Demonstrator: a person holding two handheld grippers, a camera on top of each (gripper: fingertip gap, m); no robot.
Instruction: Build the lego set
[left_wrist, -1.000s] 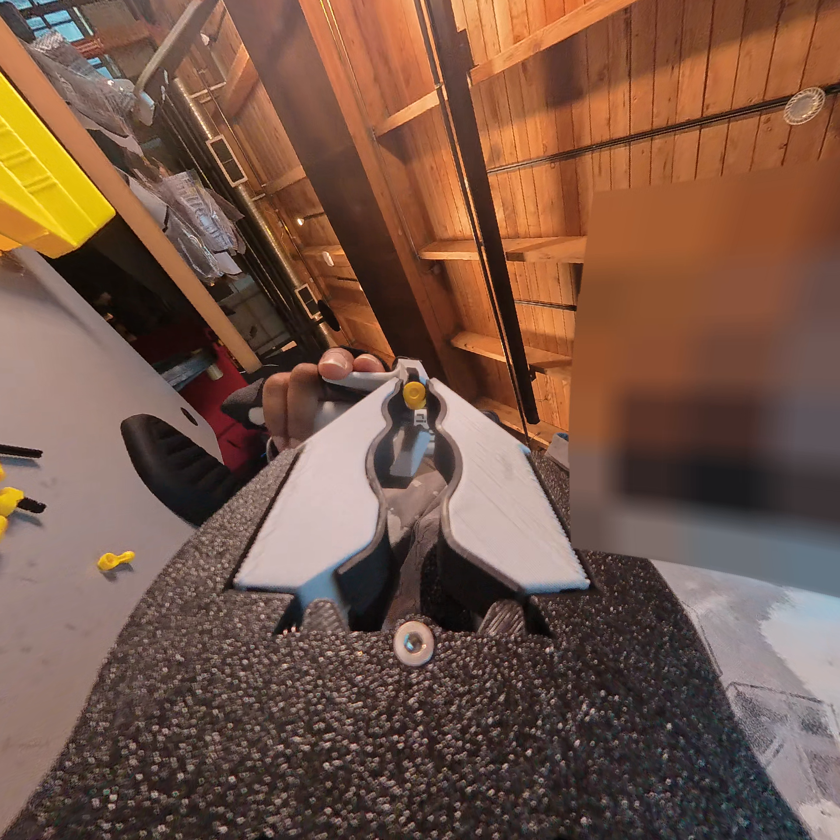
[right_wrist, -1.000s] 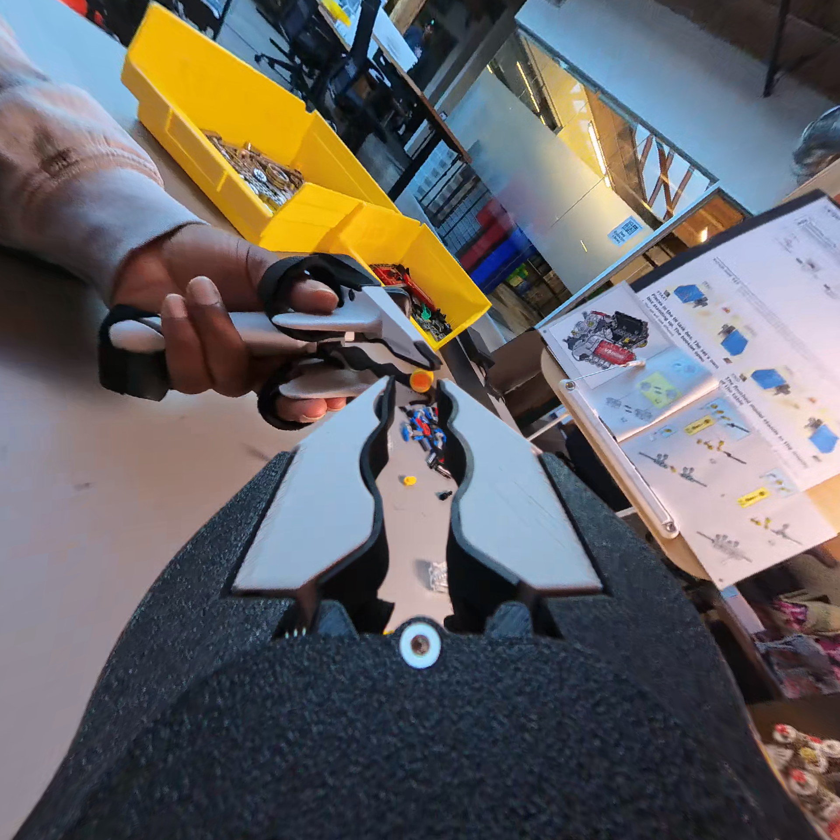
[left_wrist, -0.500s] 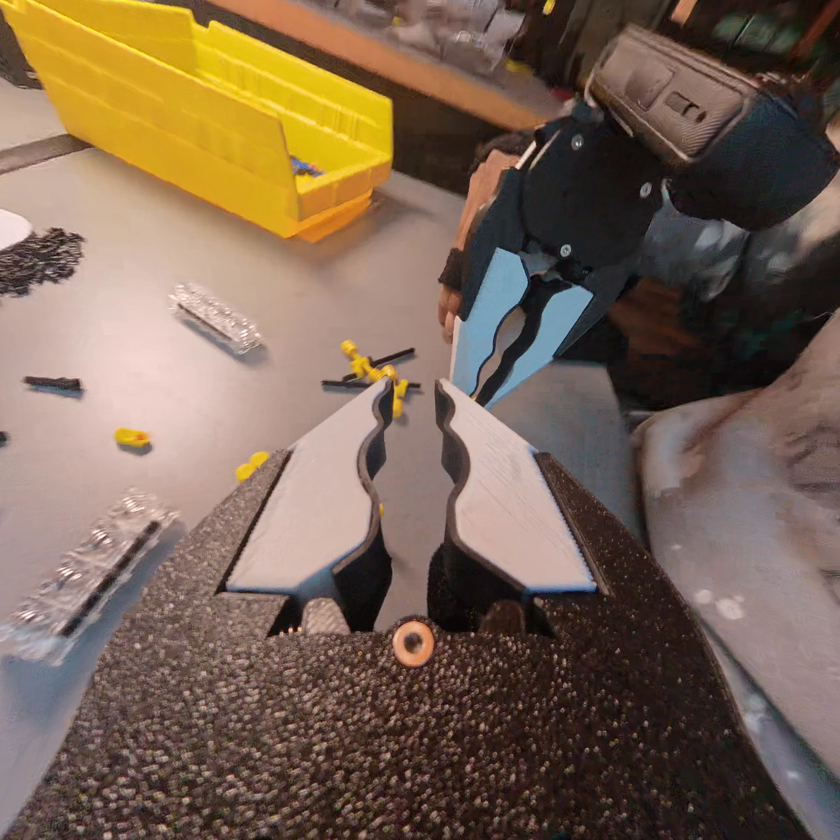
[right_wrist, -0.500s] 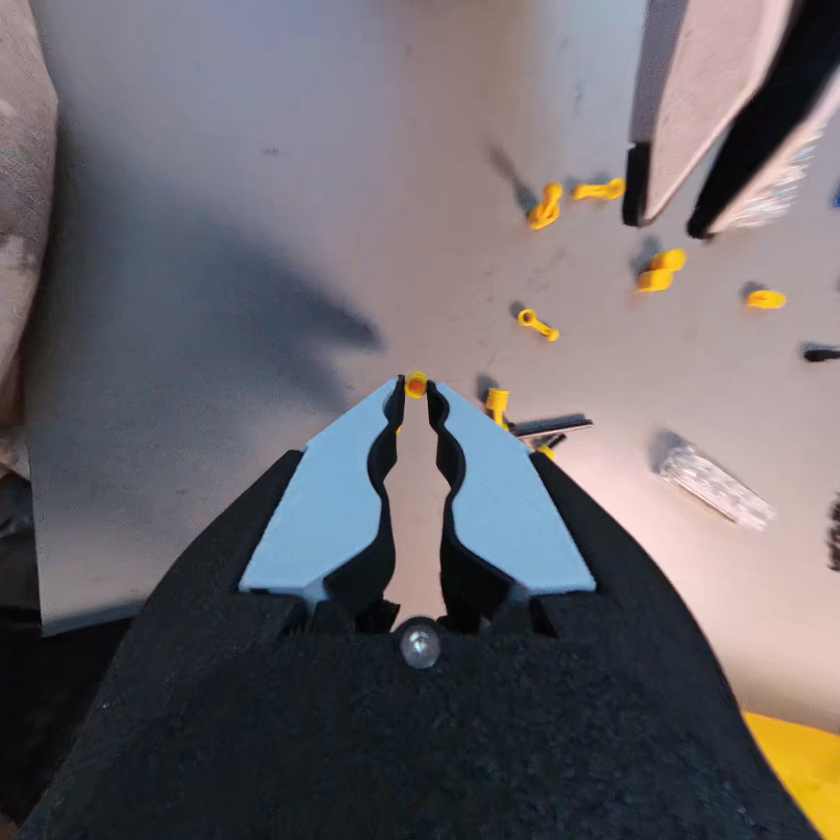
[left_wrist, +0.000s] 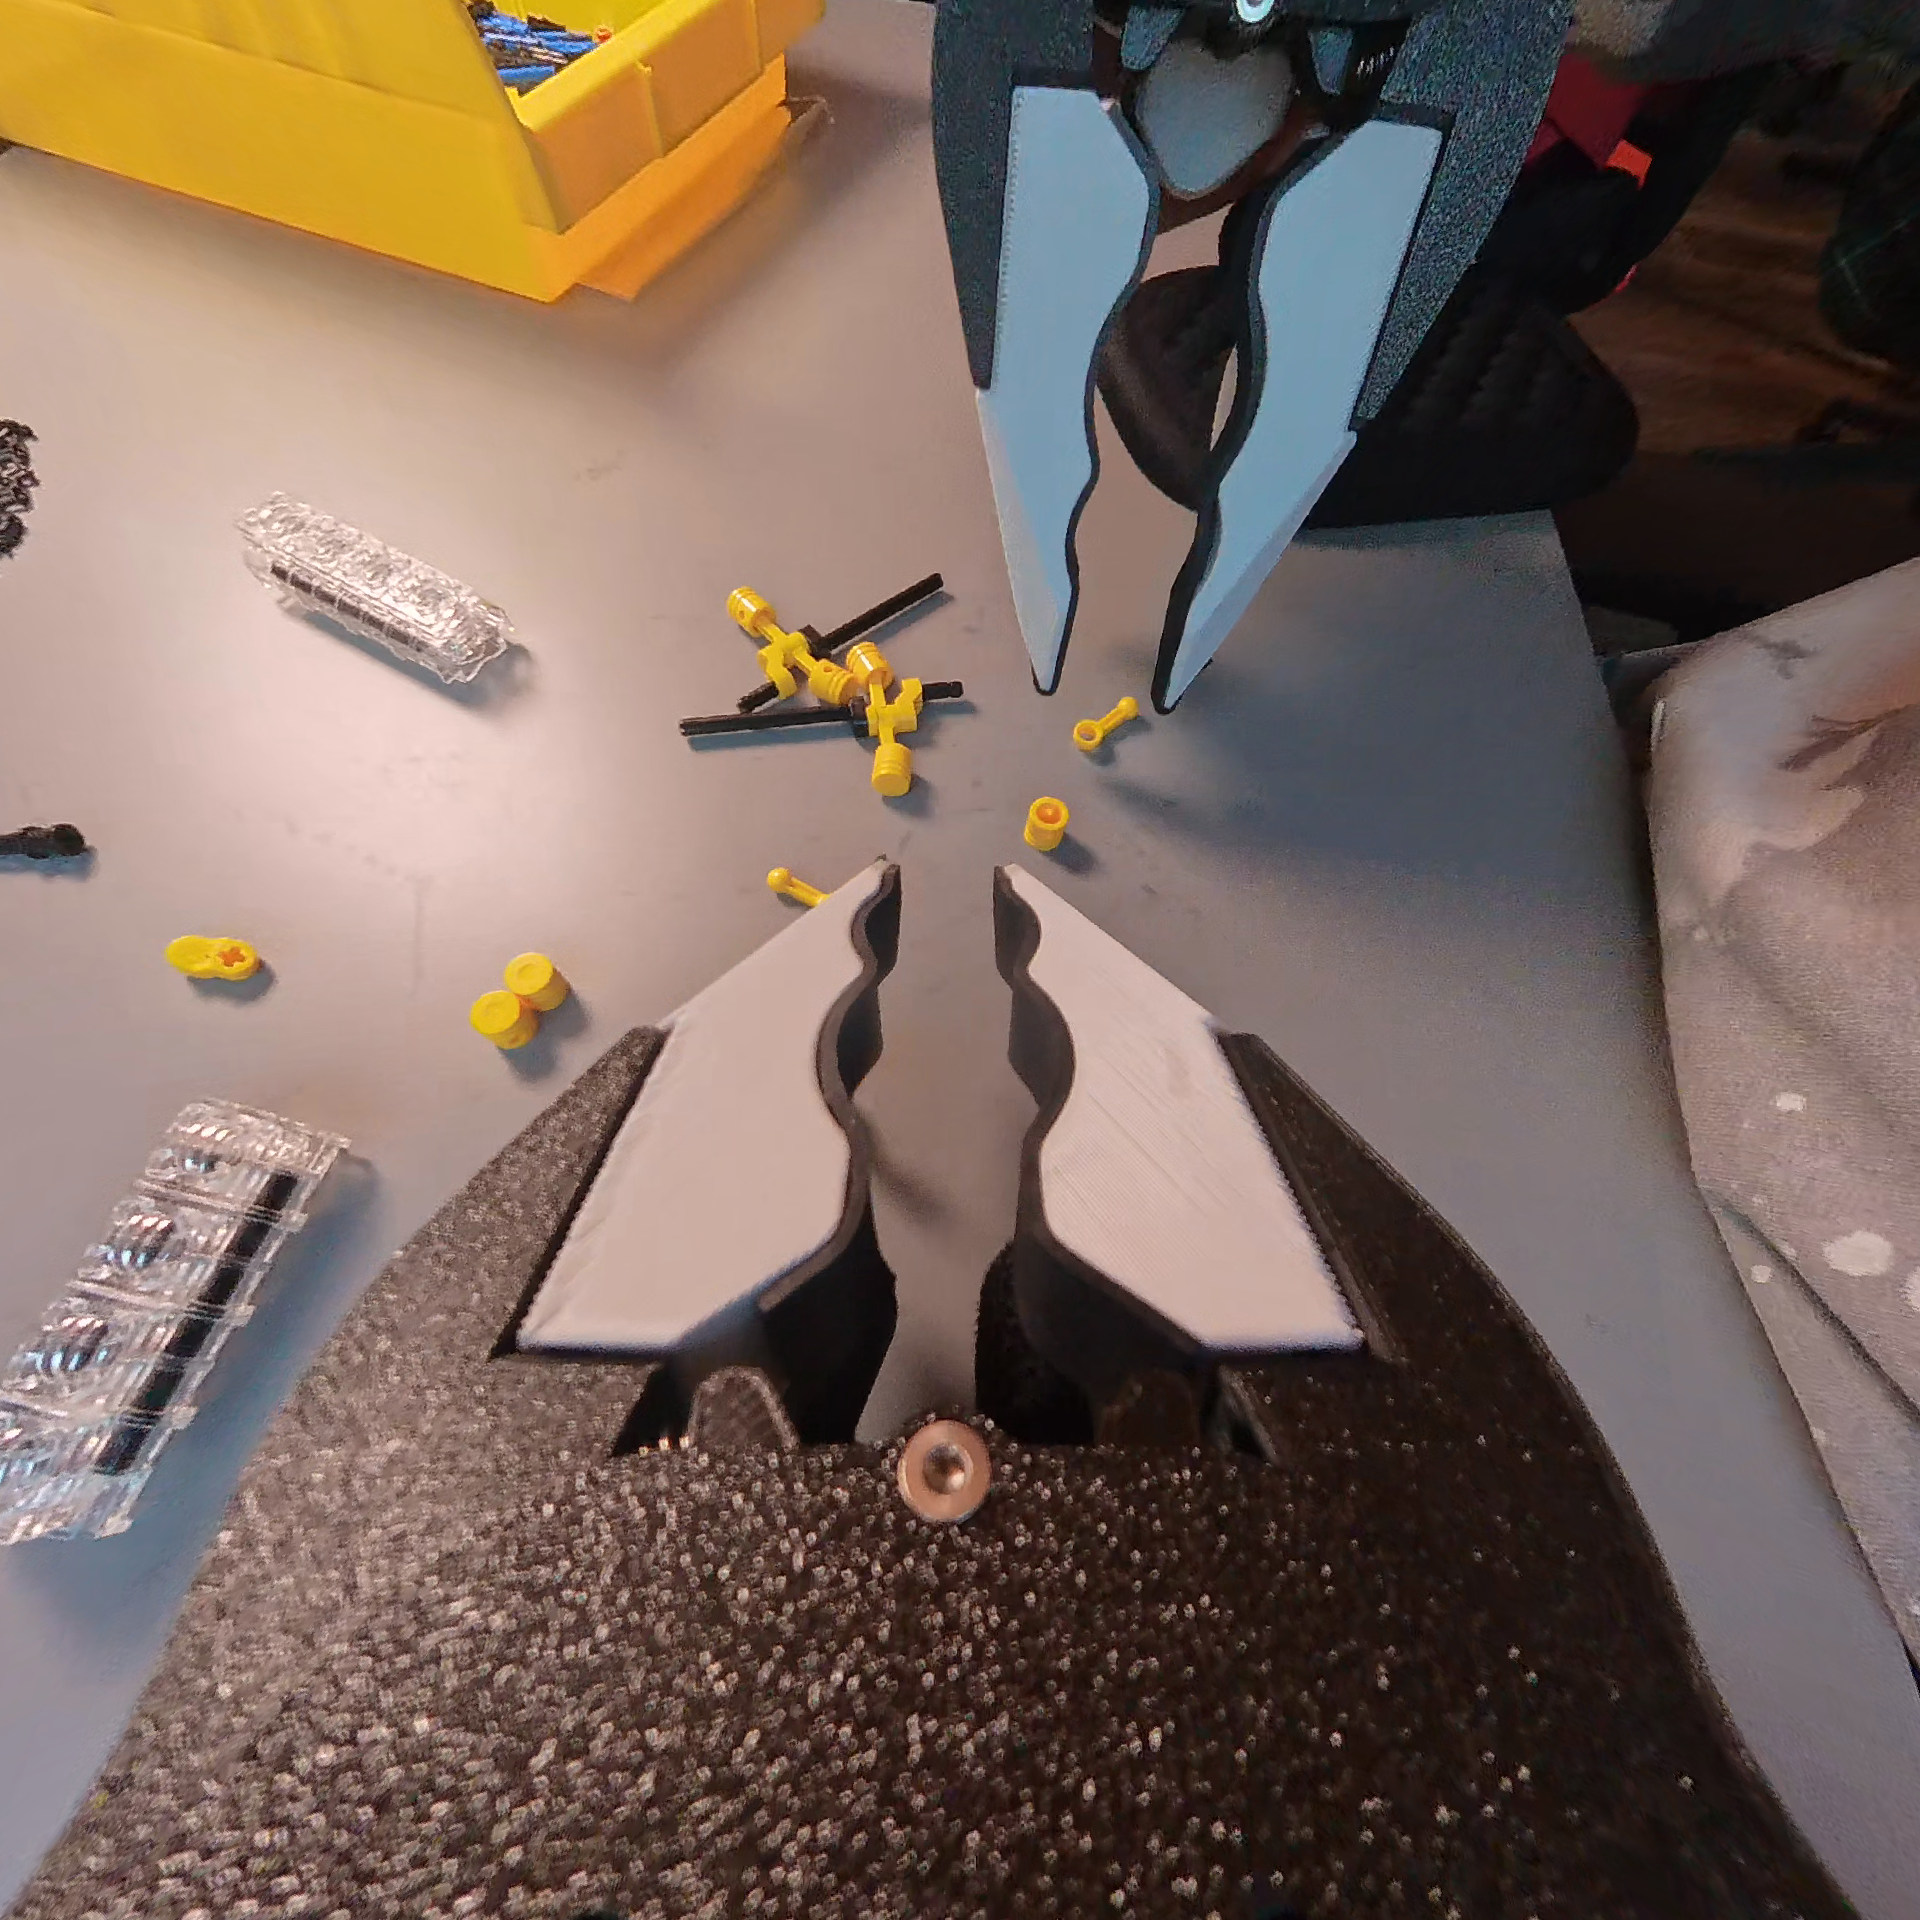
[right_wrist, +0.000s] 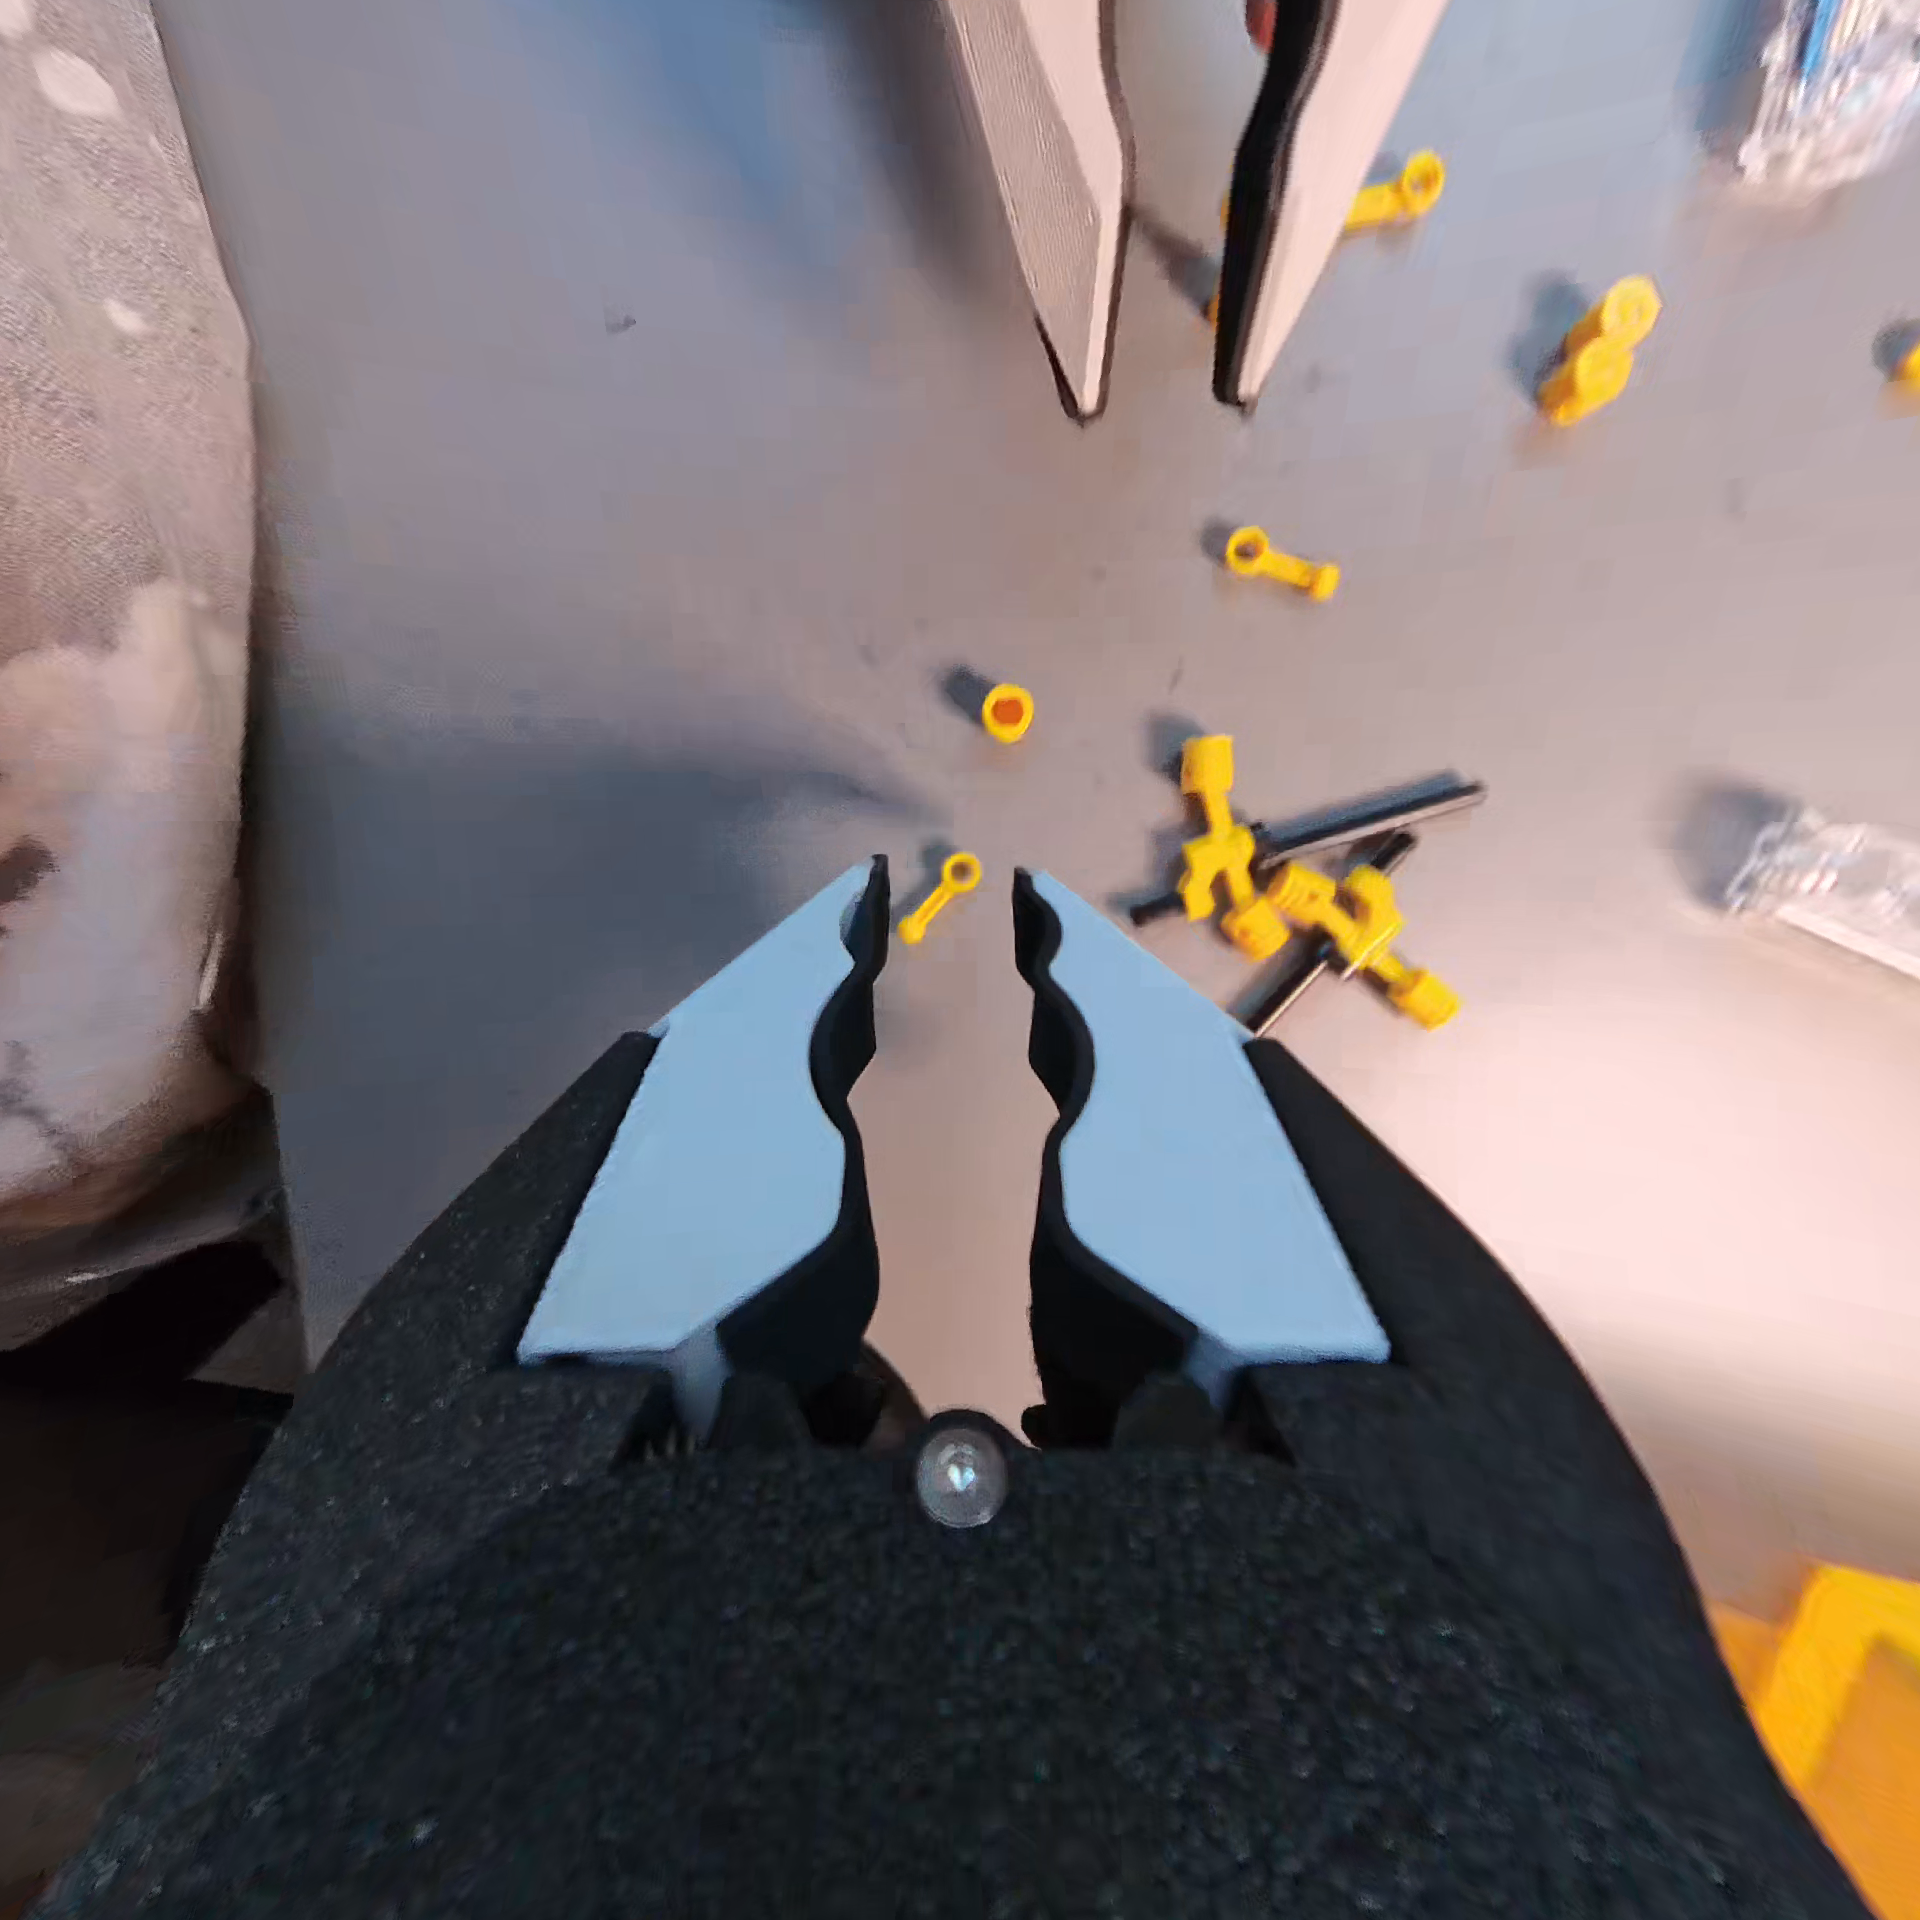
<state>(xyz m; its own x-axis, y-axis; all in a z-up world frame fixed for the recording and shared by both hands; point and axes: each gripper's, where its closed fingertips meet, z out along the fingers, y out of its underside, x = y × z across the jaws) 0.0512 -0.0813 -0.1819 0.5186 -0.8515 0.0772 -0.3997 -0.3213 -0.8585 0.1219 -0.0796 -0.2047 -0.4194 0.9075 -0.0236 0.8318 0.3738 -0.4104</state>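
Far left on the grey tabletop (left_wrist: 540, 436): a clear ribbed plastic block (left_wrist: 156, 1320), a flat yellow plastic link (left_wrist: 213, 956), and behind them a yellow plastic bin (left_wrist: 416, 156) with blue and black parts inside. Next along, a clear plastic strip (left_wrist: 374, 587) and two round yellow studs (left_wrist: 520, 1000), touching each other.

Toward the middle, a cluster of yellow pistons on crossed black axles (left_wrist: 831, 675), partly joined, lying loose. Just beside the left gripper's (left_wrist: 945, 883) near finger, a thin yellow pin (left_wrist: 795, 885), partly hidden by it. Jaws of the left gripper parted by a moderate gap, nothing between them, tips low over bare tabletop.

Slightly right of those tips, a short yellow cylinder (left_wrist: 1044, 824) standing alone, gripped by neither. Beyond it, a small yellow connecting rod (left_wrist: 1104, 723) flat on the tabletop, under the tips of the right gripper (left_wrist: 1103, 696). Jaws of the right gripper spread about as wide, pointing down, straddling the rod in the right wrist view, nothing held; contact with the rod cannot be told.

Far right, mottled grey cloth (left_wrist: 1787, 935) at the tabletop's edge.
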